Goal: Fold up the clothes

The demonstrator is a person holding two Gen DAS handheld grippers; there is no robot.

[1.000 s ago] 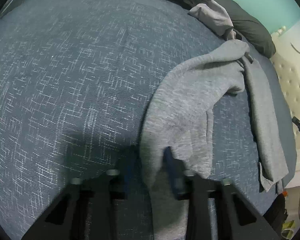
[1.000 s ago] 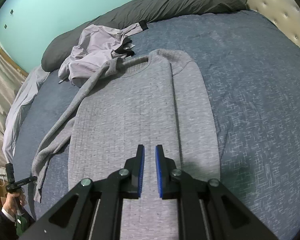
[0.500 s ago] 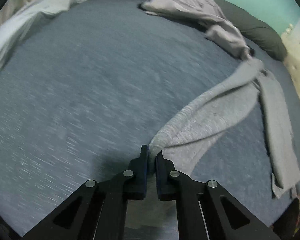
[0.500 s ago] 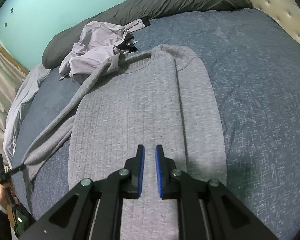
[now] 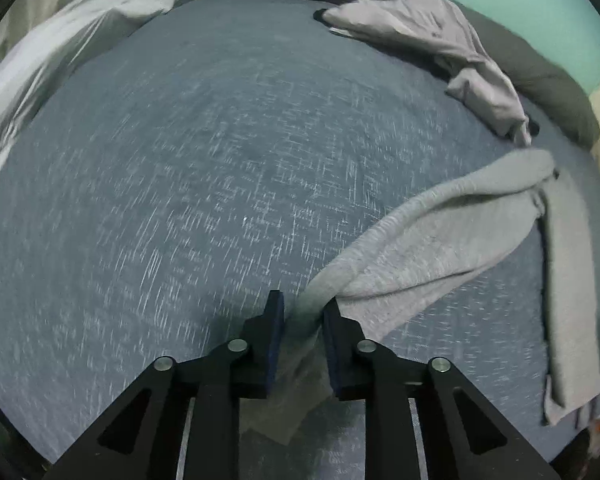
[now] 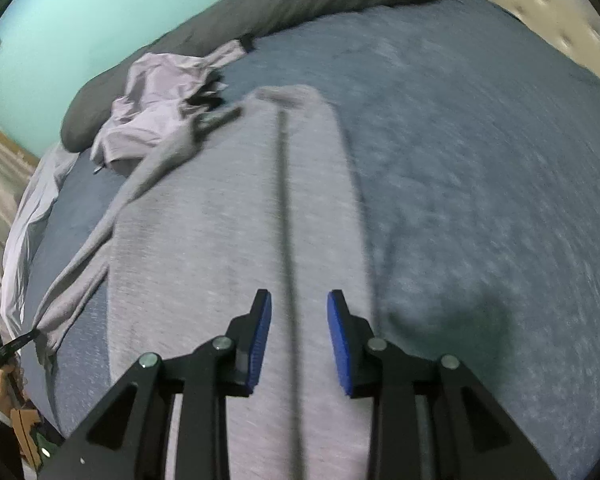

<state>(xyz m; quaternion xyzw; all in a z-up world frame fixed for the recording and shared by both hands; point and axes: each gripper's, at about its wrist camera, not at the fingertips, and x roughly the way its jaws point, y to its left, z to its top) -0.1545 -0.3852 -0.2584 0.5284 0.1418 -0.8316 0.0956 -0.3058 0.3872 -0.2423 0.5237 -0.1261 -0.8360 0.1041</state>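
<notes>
- The left gripper (image 5: 302, 312) has the cuff end of the grey sweater's (image 6: 228, 240) left sleeve (image 5: 420, 240) between its pads; its jaws have just been opening, so whether they still pinch the cloth I cannot tell.
- The right gripper (image 6: 298, 316) hangs unclenched and empty over the sweater's lower body, its jaws just widened, the folded-in right sleeve (image 6: 324, 184) directly ahead.
- Progress looks early: one sleeve is laid along the body, the other is drawn out sideways, and body folds remain.
- Beyond the collar lies a crumpled lilac garment (image 6: 156, 112), unfolded, on the bed (image 6: 480, 160).
</notes>
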